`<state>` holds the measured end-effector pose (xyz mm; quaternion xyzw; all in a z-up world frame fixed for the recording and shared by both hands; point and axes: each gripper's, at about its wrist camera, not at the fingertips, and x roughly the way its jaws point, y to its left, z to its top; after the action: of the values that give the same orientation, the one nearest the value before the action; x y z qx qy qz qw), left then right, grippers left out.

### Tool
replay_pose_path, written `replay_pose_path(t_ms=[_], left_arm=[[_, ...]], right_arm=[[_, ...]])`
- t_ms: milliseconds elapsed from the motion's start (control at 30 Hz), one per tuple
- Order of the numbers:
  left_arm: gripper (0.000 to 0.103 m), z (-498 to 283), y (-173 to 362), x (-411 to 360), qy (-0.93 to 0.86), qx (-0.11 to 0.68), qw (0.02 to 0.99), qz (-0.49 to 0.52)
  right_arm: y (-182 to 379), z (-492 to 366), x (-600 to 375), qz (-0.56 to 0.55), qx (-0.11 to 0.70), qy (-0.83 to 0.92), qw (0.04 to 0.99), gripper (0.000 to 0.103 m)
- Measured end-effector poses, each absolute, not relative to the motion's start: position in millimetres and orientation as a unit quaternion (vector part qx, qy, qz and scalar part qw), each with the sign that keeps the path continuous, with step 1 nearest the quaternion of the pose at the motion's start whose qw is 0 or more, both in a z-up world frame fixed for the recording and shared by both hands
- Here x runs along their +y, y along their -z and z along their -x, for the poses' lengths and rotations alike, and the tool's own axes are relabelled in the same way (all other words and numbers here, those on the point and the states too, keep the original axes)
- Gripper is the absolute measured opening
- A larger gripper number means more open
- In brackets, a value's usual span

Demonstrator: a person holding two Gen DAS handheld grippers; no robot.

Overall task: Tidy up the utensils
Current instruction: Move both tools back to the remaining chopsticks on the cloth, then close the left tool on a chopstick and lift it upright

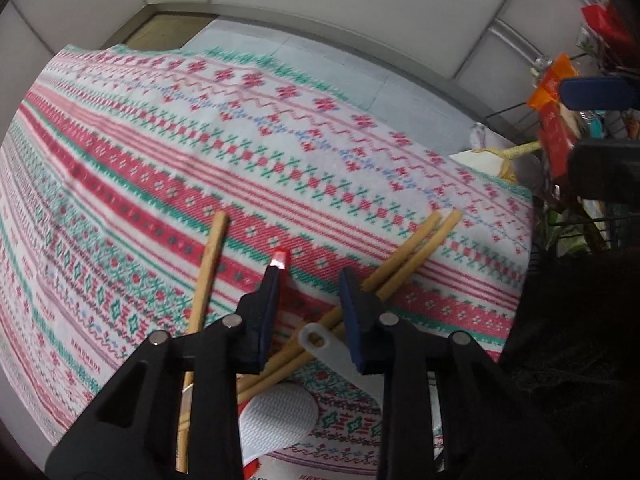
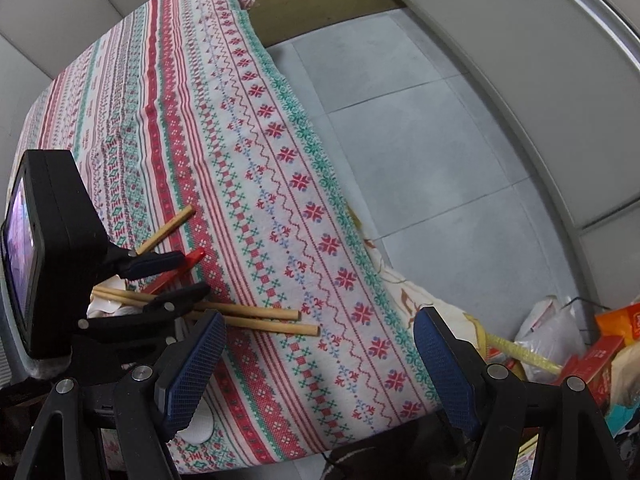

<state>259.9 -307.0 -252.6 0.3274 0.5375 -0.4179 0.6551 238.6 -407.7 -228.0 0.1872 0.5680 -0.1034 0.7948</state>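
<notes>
On the red, green and white patterned cloth [image 1: 168,128] lie wooden chopsticks: one on the left [image 1: 208,272] and a pair on the right [image 1: 412,256]. A red utensil [image 1: 280,260] points away between the jaws of my left gripper [image 1: 310,276]. It lies against the left pad, and a gap shows to the right pad. A translucent white spoon [image 1: 320,344] lies under the gripper. In the right wrist view the left gripper [image 2: 192,274] straddles the red utensil [image 2: 196,256] beside the chopstick pair [image 2: 260,318]. My right gripper [image 2: 320,318] hangs open and empty above the cloth.
The table's edge [image 2: 320,168] drops to grey floor tiles [image 2: 420,160] on the right. Bags, an orange packet [image 2: 620,316] and red boxes crowd the floor at lower right. A wire rack with packets [image 1: 560,128] stands beyond the table's corner.
</notes>
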Motion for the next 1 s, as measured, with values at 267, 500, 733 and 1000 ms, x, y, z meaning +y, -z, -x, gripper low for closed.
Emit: replay_pose_path(t_ms=[267,500,733,1000], left_arm=[[0.032,-248,253,-323,0.437,0.532,0.635,-0.349],[0.032,-259,255,-325,0.424,0.547,0.637,-0.340],[0.032,-261,257,-306,0.435,0.544,0.626,-0.350],[0.032,-250,255,-296,0.452,0.541,0.609,-0.364]], right_arm=[[226,-235,-415,-0.203,0.563,0.111,0.794,0.082],[234,-234,-418,-0.203,0.575,0.113,0.785,0.082],[238,-233,-419,-0.204,0.580,0.114,0.780,0.082],[238,-233,-421,-0.205,0.579,0.115,0.781,0.082]])
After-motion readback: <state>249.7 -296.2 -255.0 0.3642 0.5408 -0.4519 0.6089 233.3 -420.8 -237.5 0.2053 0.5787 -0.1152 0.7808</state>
